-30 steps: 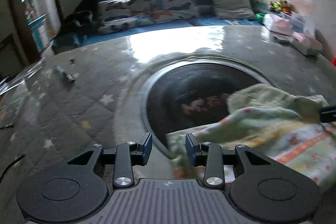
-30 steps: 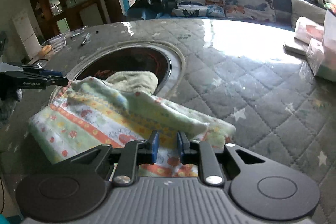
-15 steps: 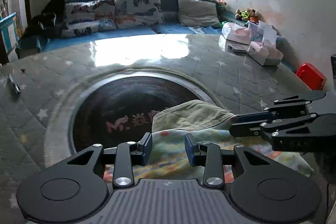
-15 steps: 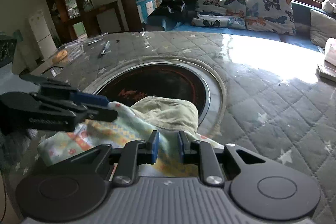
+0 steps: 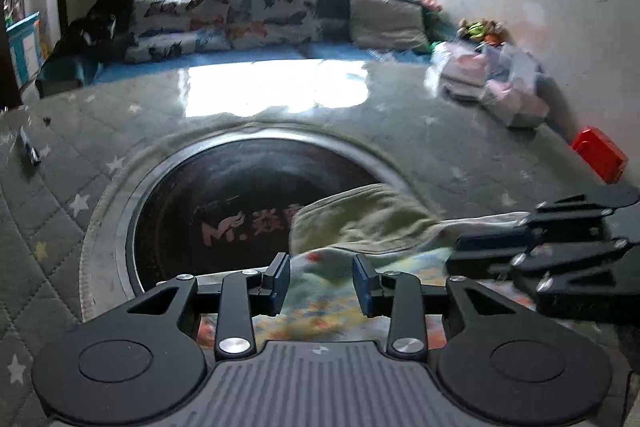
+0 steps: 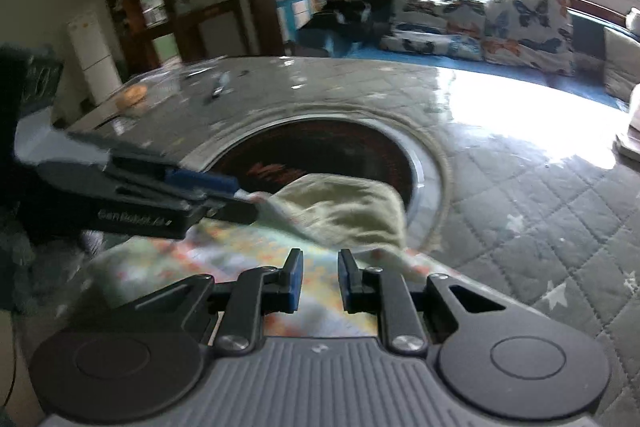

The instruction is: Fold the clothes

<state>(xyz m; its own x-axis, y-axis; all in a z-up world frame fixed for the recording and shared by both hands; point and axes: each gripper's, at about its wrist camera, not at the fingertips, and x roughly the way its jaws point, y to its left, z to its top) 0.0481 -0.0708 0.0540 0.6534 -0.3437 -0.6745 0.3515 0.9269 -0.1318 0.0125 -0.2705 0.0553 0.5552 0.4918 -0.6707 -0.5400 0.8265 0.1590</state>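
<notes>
round worktop [image 5: 400, 147], grey quilted cover with pale stars under a glossy sheet; dark circular inset [image 5: 240, 203] at centre, ringed in metal. patterned cloth [image 5: 360, 227] lies partly over the inset. packets [image 5: 492, 87] and red box [image 5: 598, 155] at far edge; pen [image 5: 30, 147] opposite.

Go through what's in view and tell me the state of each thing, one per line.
Patterned pastel cloth garment: partly folded, plain green underside turned up, draped over the dark round inset.
Left gripper: jaws apart, cloth between them.
Right gripper: jaws narrowly apart, cloth between them.
Dark round table inset: partly covered by the garment.
Grey quilted table cover: lying flat.
</notes>
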